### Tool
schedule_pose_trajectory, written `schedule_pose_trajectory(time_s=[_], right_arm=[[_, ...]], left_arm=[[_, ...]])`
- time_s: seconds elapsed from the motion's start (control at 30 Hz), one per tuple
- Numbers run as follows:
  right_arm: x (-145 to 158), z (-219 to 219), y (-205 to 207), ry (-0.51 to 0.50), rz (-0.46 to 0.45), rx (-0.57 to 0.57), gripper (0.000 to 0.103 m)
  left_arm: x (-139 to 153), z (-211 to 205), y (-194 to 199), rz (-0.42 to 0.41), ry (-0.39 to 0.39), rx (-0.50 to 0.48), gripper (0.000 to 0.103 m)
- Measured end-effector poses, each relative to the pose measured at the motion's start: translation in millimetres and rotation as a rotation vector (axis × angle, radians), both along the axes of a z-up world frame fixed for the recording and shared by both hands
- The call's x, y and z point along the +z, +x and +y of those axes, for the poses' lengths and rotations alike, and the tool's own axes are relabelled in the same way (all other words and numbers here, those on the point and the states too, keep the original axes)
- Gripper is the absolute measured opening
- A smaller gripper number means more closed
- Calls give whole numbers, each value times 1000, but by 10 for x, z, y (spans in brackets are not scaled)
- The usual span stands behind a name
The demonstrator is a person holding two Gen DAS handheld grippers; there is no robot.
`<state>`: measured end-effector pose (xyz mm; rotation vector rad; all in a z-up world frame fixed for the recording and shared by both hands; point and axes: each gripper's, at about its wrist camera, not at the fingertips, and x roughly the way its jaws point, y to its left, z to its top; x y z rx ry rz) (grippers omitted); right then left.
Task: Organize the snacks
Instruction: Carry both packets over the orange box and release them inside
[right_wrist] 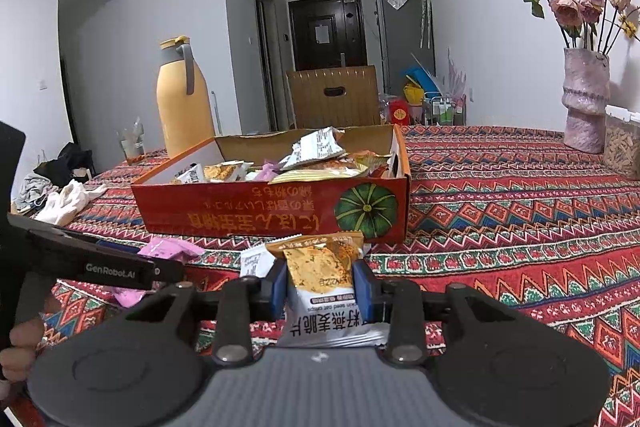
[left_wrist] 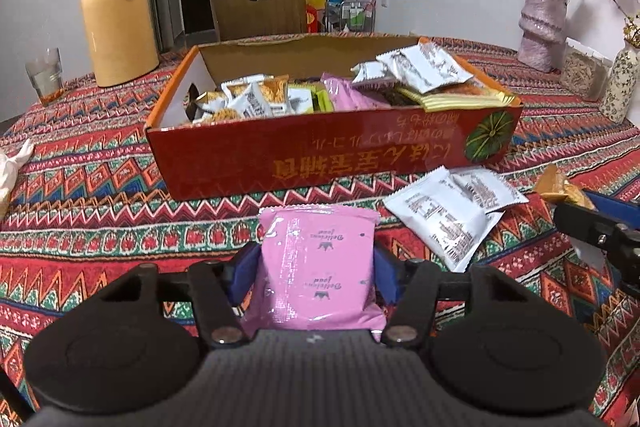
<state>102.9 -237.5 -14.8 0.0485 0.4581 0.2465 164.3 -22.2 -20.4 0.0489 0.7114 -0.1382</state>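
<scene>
Holding one snack in each gripper, both short of the box, so this reads as the carry step of sorting loose packets into it.

Left gripper (left_wrist: 316, 277): blue pads pressed on either side of the pink packet (left_wrist: 318, 267), clamped. The packet lies lengthways between the fingers, its far end towards the red box (left_wrist: 332, 151). Whether it is lifted or touching the tablecloth (left_wrist: 100, 211) I can't tell from this angle.

Right gripper (right_wrist: 320, 283): jaws nearly together, pinching the orange-and-white crisp packet (right_wrist: 320, 279) upright between the pads, just in front of the box's near wall.

The box sits mid-table, open-topped and already loaded: small packets at its left end, pink ones in the middle, white and yellow ones piled at the right. Loose items left on the cloth: two white packets (left_wrist: 448, 215) near the box's right corner, and, in the right wrist view, pink packets (right_wrist: 170, 251) beside the other gripper.

Next move, as I judge it: raise each packet over the near wall, carry it above the matching pile (pink to the middle), then let go. The right end is heaped above the rim, so a drop there could slide off. The grippers are close together, so moving one at a time is safer.
</scene>
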Motion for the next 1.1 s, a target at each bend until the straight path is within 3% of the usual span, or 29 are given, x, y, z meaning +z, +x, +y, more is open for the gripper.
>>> schedule_pose_trajectory(time_s=[0.57, 0.87, 1.1], right_arm=[[371, 158, 297, 0, -108, 8, 34], [566, 334, 798, -15, -148, 9, 34], [579, 426, 1256, -27, -142, -7, 34]], left_arm=[[572, 46, 91, -156, -44, 41, 60], [802, 101, 442, -202, -73, 92, 60], [819, 130, 811, -211, -81, 148, 60]])
